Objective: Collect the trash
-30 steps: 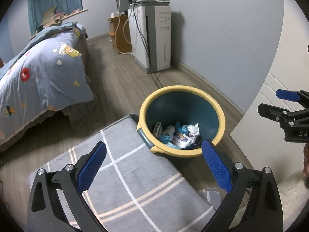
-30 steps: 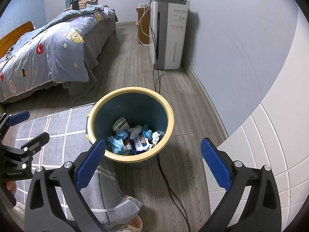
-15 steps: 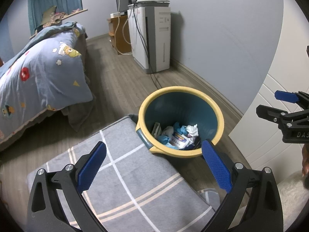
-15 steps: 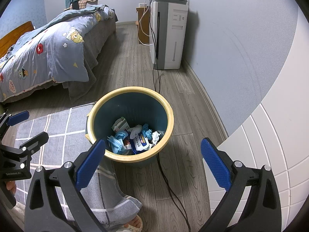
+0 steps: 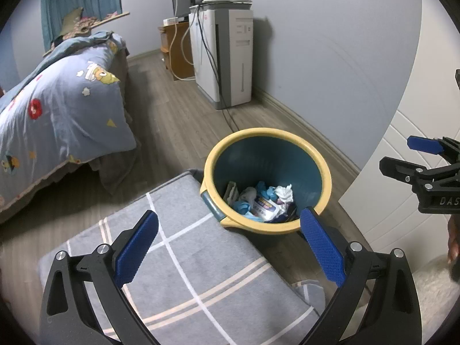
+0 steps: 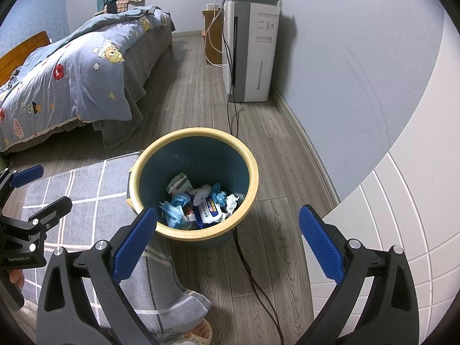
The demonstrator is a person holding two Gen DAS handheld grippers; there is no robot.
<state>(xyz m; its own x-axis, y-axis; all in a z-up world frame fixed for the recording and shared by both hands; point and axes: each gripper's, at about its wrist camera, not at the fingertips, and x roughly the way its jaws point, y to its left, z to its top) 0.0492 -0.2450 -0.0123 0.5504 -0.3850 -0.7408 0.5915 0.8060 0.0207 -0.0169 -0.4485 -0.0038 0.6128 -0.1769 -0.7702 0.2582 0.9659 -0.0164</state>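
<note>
Both tongs hang above the floor with jaws spread wide and nothing between them: the left tongs and the right tongs. The trash, crumpled tissues, blue scraps and a wipes packet, lies at the bottom of the bin, which stands at 12 o'clock from both tongs. The bin's near-left side touches the grey checked rug. A black cable runs along the floor from under the bin, toward 6 o'clock in the right view. A likely risk: reaching deep, a finger could catch the yellow rim and tip the bin. The cable could also snag a foot.
</note>
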